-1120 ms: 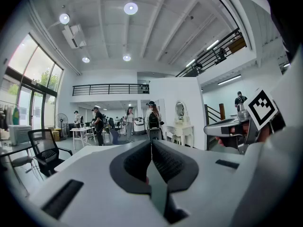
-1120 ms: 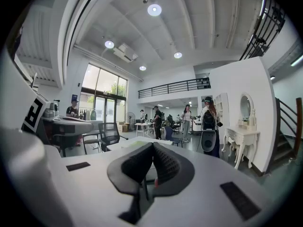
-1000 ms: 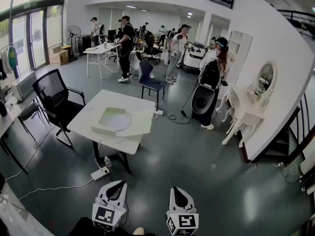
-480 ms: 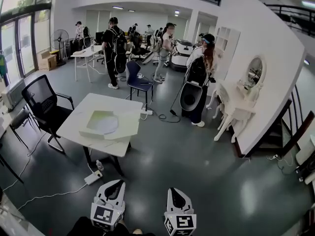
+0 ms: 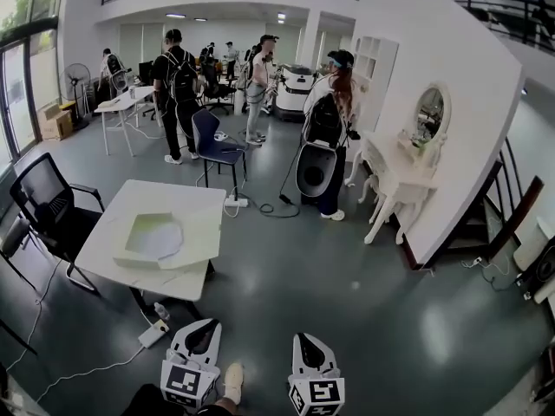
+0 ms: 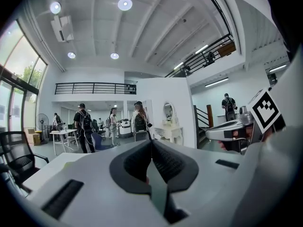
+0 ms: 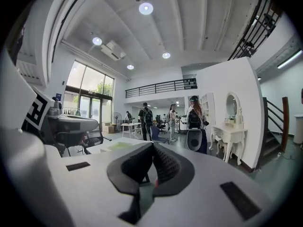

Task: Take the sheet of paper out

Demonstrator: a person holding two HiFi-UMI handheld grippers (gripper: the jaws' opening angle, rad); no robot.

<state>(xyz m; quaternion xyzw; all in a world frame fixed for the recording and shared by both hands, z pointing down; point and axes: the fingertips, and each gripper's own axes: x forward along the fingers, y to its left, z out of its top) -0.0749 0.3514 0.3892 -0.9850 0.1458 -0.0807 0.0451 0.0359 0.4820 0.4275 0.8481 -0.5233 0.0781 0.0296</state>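
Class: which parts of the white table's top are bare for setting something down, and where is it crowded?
Bare: the far strip of the table, between the open box and the blue chair, and the near edge. Crowded: the middle, under the box.

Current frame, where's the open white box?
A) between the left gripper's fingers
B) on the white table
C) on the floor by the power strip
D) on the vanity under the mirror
B: the head view shows the open white box lying on the white table, ahead and to the left, while the left gripper has its fingers together on nothing.
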